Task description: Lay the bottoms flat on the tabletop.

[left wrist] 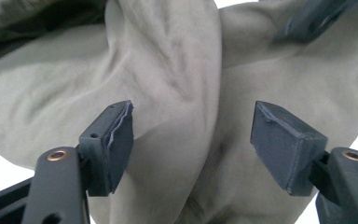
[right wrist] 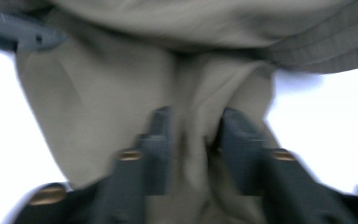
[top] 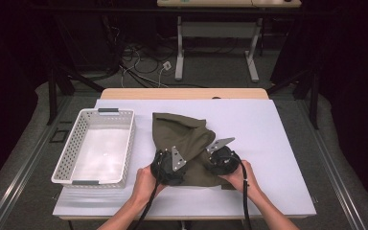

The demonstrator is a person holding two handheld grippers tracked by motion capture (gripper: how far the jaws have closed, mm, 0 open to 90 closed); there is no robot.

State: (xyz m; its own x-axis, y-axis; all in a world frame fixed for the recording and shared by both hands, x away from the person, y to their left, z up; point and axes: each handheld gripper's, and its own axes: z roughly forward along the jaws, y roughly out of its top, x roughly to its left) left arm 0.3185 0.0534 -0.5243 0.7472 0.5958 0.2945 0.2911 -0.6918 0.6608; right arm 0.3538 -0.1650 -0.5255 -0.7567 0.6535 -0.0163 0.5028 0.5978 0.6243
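One olive cloth (top: 184,139) lies crumpled on the white surface (top: 268,143), near the middle and toward the person's side. One white basket (top: 96,146) with perforated walls stands to its left, just apart from it, with two dark grips, one on each short end.

Two grippers work at the cloth's near edge, one in each hand. The left gripper (top: 168,167) sits on the cloth's near left part, held by the left hand (top: 146,181). In the left gripper view its two fingers (left wrist: 109,149) are spread wide, with a raised fold of cloth (left wrist: 168,93) running up between them; neither pad presses on it.

The right gripper (top: 223,160) sits on the cloth's near right part, held by the right hand (top: 239,178). In the right gripper view, which is blurred, its two fingers (right wrist: 161,140) stand close on either side of a bunched ridge of cloth (right wrist: 121,84), pinching it between them.

Each gripper carries one grey three-cornered plate on top and trails one black cable toward the person, so two plates and two cables in all. The two grippers are near each other, side by side, with cloth between them.

Beyond the surface, a second table (top: 215,28) with two white legs stands on the floor, with a tangle of cords (top: 139,60) beside it.
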